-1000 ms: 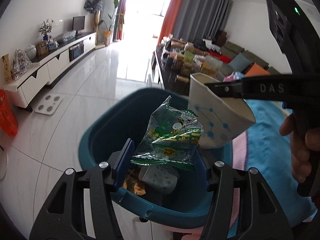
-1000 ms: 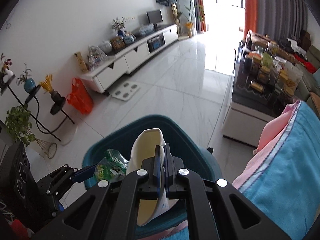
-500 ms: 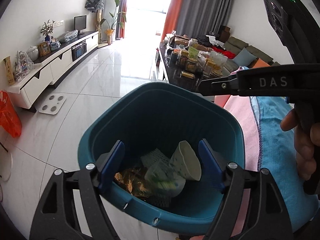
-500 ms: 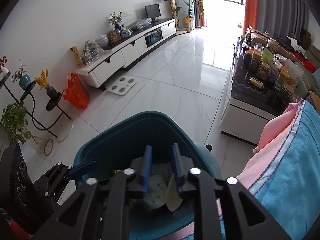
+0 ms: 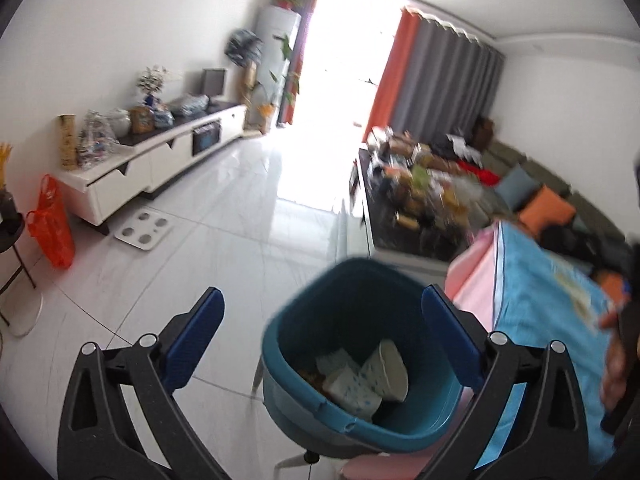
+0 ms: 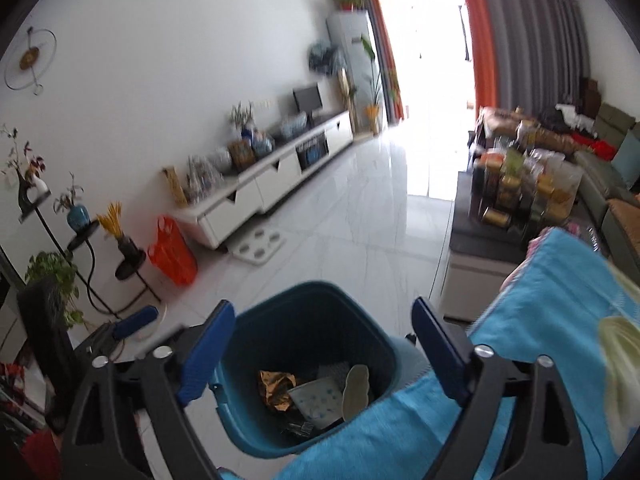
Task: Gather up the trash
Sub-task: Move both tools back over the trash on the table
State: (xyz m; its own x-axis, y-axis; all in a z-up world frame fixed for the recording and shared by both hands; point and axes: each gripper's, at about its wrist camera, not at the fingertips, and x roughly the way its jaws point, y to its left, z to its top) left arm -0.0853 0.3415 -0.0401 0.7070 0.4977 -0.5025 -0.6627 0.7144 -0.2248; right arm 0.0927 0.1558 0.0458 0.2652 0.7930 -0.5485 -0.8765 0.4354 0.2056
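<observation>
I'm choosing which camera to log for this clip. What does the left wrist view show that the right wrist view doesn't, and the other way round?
Only the left wrist view shows the person's right hand at its right edge, and the pink cloth beside the blue one. Only the right wrist view shows the wall clock, the plant stands, the crumpled gold wrapper in the bin, and the left gripper seen from outside. Both show the teal bin holding white paper cups, the orange bag, the TV cabinet, and open, empty jaws.
</observation>
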